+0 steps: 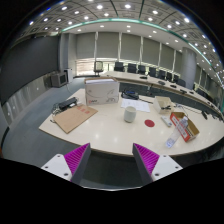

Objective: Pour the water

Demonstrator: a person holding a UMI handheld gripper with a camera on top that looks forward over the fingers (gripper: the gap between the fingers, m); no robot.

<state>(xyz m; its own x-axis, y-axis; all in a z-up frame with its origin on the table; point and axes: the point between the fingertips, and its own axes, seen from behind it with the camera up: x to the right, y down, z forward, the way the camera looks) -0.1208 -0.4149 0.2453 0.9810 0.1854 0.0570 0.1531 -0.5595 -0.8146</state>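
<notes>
My gripper (110, 152) is held high and well back from a large white table (105, 132). Its fingers stand wide open, magenta pads facing each other, with nothing between them. Far beyond the fingers a white cup (129, 114) stands upright near the middle of the table. A small red round thing (149, 123) lies flat to the cup's right. Near the table's right front edge stands a small clear item (170, 143), possibly a bottle; it is too small to tell.
A white box (101, 92) stands at the table's far side. A flat brown cardboard sheet (73, 117) lies on the left. An orange-and-white carton (180, 122) sits at the right. Desks with office chairs (140, 70) line the room behind.
</notes>
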